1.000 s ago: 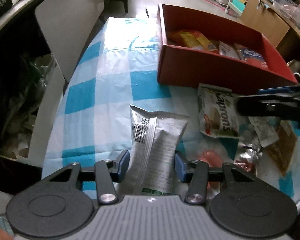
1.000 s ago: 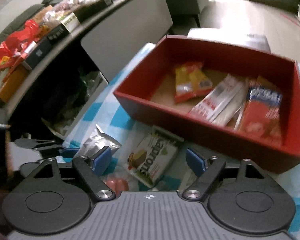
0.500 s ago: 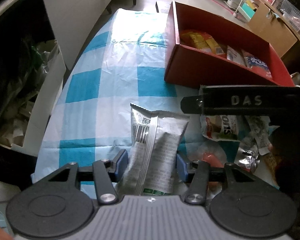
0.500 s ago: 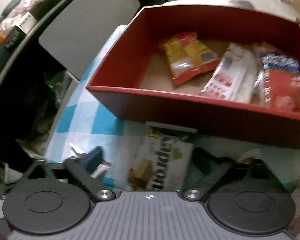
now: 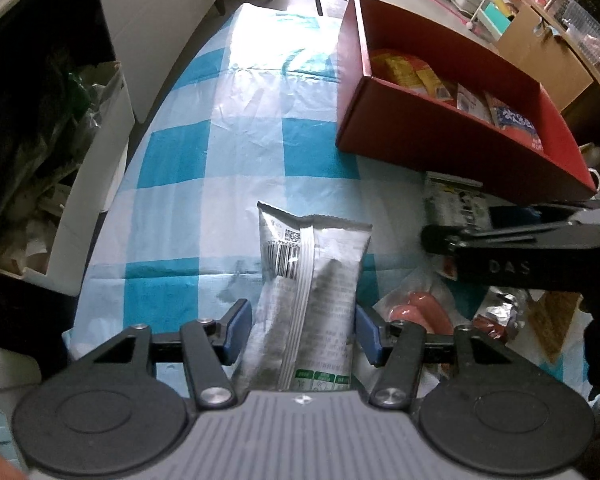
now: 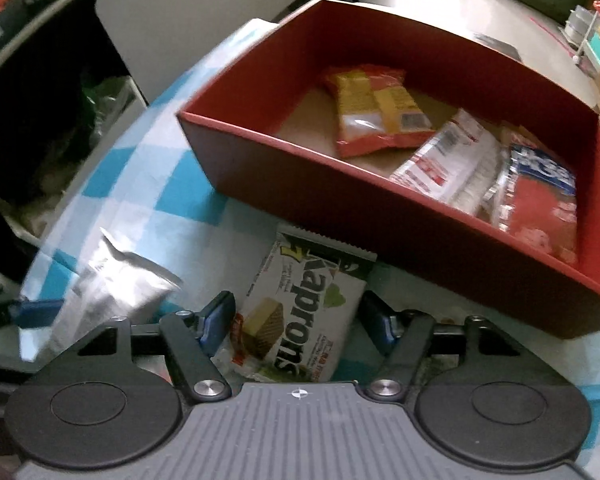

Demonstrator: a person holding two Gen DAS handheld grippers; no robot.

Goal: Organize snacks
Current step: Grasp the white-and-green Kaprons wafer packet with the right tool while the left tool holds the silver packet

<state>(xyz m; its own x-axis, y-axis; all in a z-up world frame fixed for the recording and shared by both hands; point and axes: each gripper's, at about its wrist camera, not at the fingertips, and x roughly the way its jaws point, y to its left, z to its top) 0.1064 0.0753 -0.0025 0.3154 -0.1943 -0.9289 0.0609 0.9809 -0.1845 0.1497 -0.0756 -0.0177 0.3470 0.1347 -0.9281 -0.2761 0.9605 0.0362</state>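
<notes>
A silver snack packet (image 5: 312, 272) lies barcode-up on the blue checked tablecloth (image 5: 240, 140), between the jaws of my left gripper (image 5: 304, 332). Those jaws are opening and the pads stand just off its sides. My right gripper (image 6: 300, 320) points down over a white "Kaprons" wafer pack (image 6: 304, 312) beside the red box (image 6: 300, 176). Its jaws are closing, with the pads at the pack's edges and the pack undented. The box holds a yellow-orange bag (image 6: 376, 112), a white pack (image 6: 448, 164) and a red-blue bag (image 6: 536, 196). In the left wrist view the right gripper (image 5: 520, 248) reaches in from the right.
A pink sausage pack (image 5: 424, 308), a crumpled foil wrapper (image 5: 500, 308) and a brown wafer (image 5: 552, 320) lie at the table's near right. A white bin of rubbish (image 5: 88, 184) stands off the left edge. A cardboard box (image 5: 540, 52) sits beyond the red box.
My left jaws have spread slightly off the silver packet. The right gripper came down over the wafer pack, opened wide, then narrowed around it.
</notes>
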